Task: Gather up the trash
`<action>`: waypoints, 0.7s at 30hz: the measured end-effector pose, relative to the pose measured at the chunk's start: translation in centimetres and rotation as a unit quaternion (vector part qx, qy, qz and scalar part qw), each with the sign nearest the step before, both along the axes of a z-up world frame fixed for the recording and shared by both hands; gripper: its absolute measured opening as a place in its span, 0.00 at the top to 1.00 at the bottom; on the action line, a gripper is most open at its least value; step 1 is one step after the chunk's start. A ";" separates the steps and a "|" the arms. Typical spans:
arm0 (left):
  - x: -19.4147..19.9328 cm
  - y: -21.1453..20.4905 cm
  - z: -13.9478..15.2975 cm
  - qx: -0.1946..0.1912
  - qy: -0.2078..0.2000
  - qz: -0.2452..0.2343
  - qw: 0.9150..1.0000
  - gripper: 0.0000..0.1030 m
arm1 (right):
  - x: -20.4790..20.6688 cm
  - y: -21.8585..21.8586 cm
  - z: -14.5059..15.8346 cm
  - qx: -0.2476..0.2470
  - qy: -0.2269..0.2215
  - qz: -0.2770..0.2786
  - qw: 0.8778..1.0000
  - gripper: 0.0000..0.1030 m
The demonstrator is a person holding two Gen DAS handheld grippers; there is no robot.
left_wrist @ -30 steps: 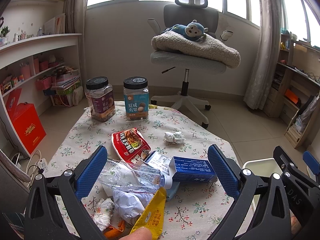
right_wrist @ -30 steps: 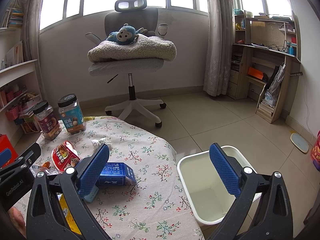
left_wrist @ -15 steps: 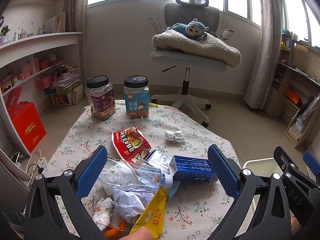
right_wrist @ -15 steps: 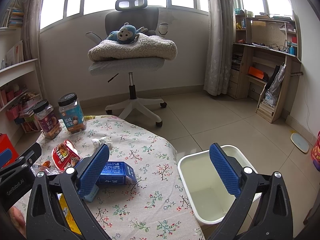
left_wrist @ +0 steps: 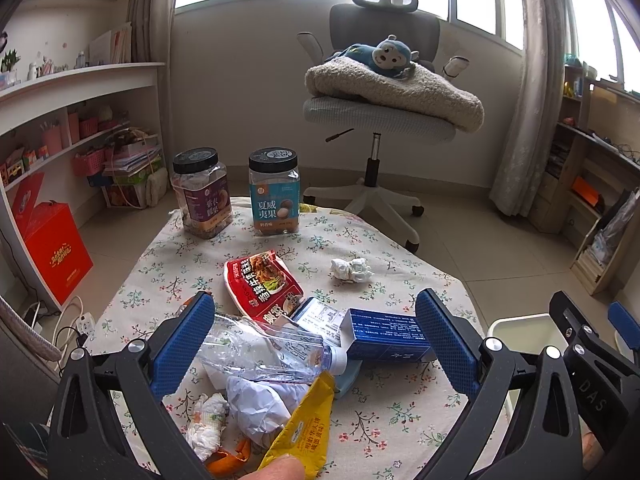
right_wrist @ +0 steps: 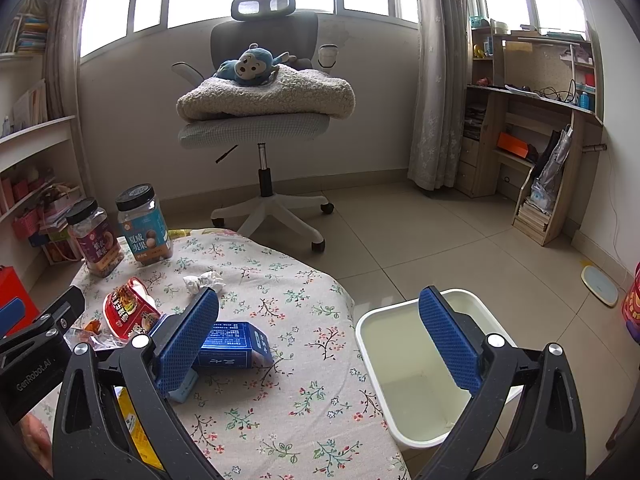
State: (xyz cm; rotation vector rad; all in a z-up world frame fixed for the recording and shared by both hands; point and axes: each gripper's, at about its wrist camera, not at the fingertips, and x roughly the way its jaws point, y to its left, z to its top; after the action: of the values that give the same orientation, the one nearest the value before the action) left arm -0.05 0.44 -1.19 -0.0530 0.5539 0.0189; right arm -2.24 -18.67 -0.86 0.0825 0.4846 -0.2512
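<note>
A: Both our tongs stand wide apart, holding nothing. The left tongs (left_wrist: 316,344) hover over the trash heap at the counter's (left_wrist: 400,420) near edge; the right tongs (right_wrist: 320,340) hang between the counter and the bin (right_wrist: 372,324) on the floor beside it.

B: Which first?

A: I'd judge the bottle (left_wrist: 264,352): thin, clear, crumpled plastic, likely slippery, so we close across its body, not the cap. The blue box (left_wrist: 388,340) is stiff card with flat sides; the tissue (left_wrist: 352,270) is soft and wadded.
</note>
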 end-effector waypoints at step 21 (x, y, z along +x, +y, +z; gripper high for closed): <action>9.5 9.0 -1.7 -0.063 0.169 0.052 0.982 0.05 | 4.2 -0.8 -3.7 0.081 0.135 0.030 0.987 0.07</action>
State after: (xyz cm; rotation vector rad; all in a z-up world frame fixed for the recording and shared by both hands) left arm 9.42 9.43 -2.91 -0.2042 0.8925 0.0971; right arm 1.97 -19.48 -4.60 0.1940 0.7757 -0.1632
